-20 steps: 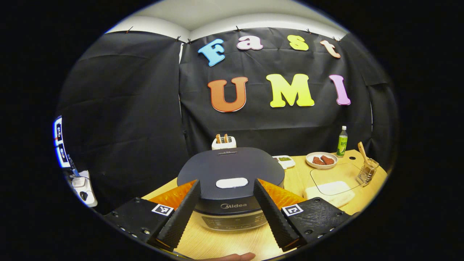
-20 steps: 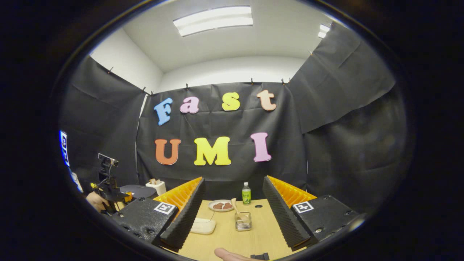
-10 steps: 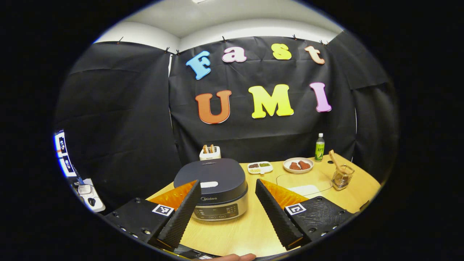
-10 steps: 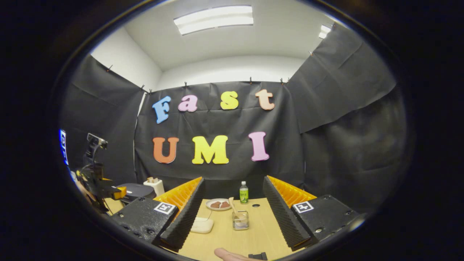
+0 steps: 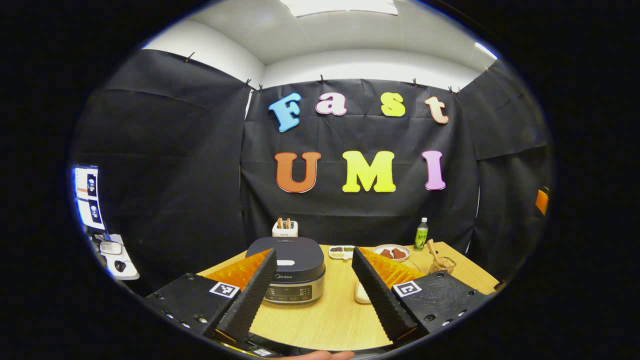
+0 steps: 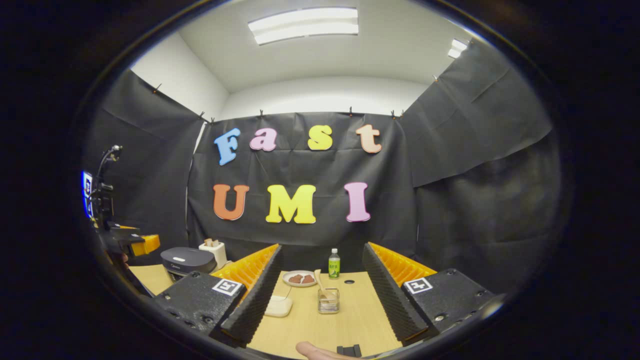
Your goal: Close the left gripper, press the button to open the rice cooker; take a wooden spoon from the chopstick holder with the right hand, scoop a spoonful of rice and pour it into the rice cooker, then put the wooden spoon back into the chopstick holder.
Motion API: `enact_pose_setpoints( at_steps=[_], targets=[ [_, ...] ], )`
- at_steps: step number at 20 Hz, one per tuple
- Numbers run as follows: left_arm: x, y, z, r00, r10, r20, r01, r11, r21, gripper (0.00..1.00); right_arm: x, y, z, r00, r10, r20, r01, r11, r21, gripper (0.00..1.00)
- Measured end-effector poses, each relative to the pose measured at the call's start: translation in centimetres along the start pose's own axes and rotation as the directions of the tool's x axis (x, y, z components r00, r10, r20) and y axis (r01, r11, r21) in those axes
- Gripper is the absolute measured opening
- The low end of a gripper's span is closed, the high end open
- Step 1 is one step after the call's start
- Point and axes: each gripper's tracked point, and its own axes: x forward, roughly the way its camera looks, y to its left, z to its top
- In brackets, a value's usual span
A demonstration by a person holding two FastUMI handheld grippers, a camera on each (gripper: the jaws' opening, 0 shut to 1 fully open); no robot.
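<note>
The dark rice cooker (image 5: 292, 267) stands on the wooden table (image 5: 325, 320) with its lid down and a white button (image 5: 286, 262) on top. My left gripper (image 5: 314, 251) hovers open well back from it, nothing between its fingers. In the right gripper view the clear chopstick holder (image 6: 328, 301) stands straight ahead with the wooden spoon (image 6: 319, 279) leaning in it. My right gripper (image 6: 322, 247) is open and empty, short of the holder. A white shallow container (image 6: 277, 306) lies left of the holder. The left gripper (image 6: 135, 244) shows at the far left, above the cooker (image 6: 187, 260).
A plate of brown pieces (image 6: 299, 278), a green bottle (image 6: 333, 264) and a toaster (image 6: 212, 250) stand along the table's back edge. A small divided dish (image 5: 341, 251) sits right of the cooker. A person's hand (image 6: 315, 351) shows at the bottom edge.
My left gripper has drawn back and up from the rice cooker, which now looks small and far. The right gripper has hardly moved. Both stayed open.
</note>
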Motion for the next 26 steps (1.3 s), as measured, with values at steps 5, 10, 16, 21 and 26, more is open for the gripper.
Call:
enact_pose_setpoints(
  at_steps=[5, 10, 16, 21, 26],
  targets=[
    [-2.6, 0.1, 2.7, 0.998, 0.007, 0.07, -0.008, 1.0, 0.006, 0.96, -0.7, 0.0, 0.7, 1.0, -0.008, 0.009, 0.008, 1.0, -0.012, 1.0],
    [-4.2, -1.5, 3.6, 0.994, -0.045, 0.099, 0.043, 0.999, 0.023, 0.94, 0.4, -0.9, -1.2, 0.997, -0.036, -0.064, 0.037, 0.999, 0.012, 0.99],
    [-4.3, -2.8, 2.4, 0.992, -0.111, 0.056, 0.11, 0.994, 0.015, 0.94, 1.2, -2.2, -2.2, 0.992, -0.062, -0.108, 0.066, 0.997, 0.029, 1.0],
    [-4.2, -3.6, 2.3, 0.991, -0.127, 0.046, 0.126, 0.992, 0.018, 0.94, 0.7, -1.9, -1.7, 0.994, -0.063, -0.091, 0.065, 0.998, 0.015, 1.0],
    [-4.2, -3.7, 1.8, 0.99, -0.136, 0.038, 0.134, 0.99, 0.034, 0.94, 0.7, -2.2, -2.1, 0.994, -0.063, -0.092, 0.063, 0.998, 0.007, 1.0]
  ],
)
